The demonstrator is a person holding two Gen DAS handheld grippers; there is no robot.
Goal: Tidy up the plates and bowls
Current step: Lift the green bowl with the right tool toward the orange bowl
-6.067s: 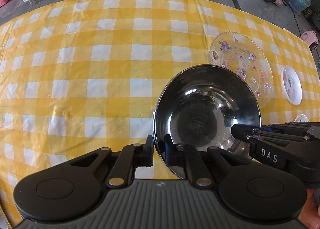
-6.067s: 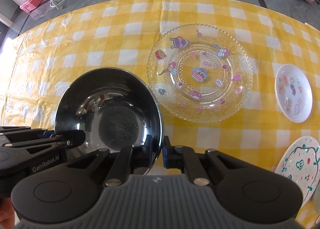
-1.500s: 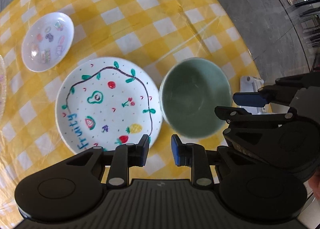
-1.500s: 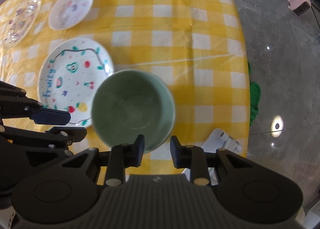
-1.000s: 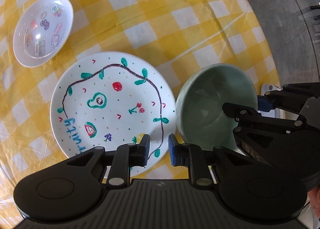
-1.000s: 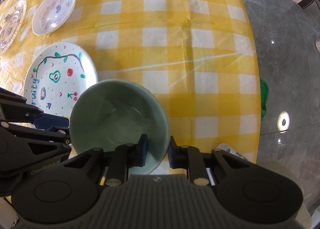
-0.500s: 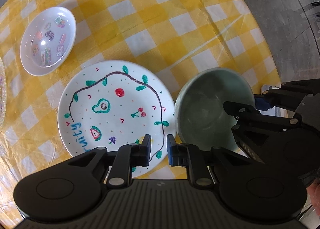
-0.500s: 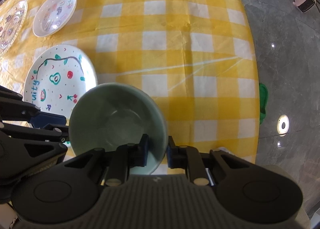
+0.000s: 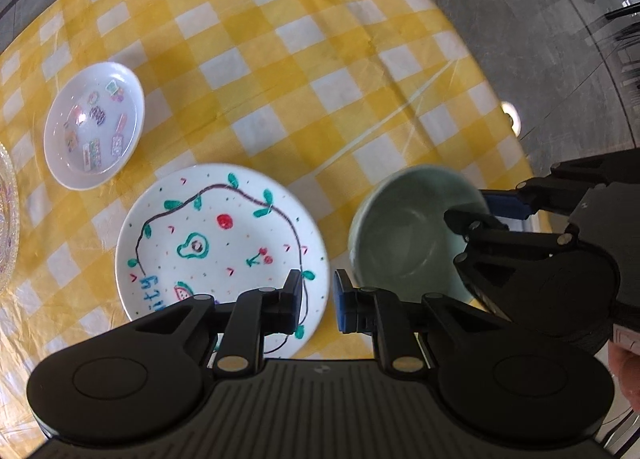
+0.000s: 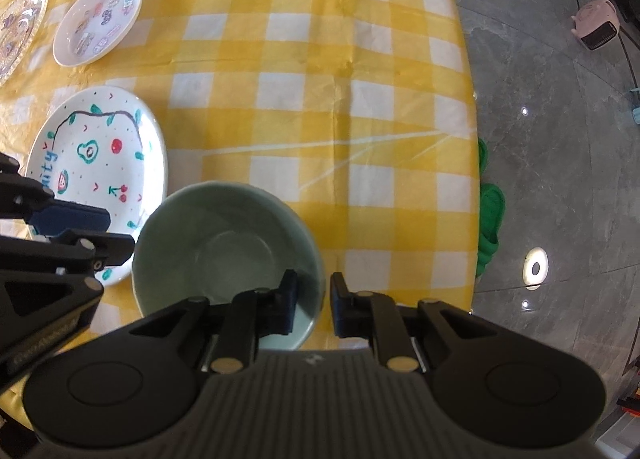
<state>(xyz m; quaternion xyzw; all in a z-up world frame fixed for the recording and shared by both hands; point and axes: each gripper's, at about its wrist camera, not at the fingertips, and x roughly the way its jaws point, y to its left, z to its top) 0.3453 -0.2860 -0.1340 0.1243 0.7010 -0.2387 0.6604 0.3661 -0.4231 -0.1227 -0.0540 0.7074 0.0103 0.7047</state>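
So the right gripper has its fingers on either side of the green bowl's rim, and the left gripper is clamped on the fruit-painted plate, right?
Not quite. The right gripper does straddle the green bowl rim, but the left gripper holds nothing: the left wrist view shows it open above the fruit-painted plate edge.
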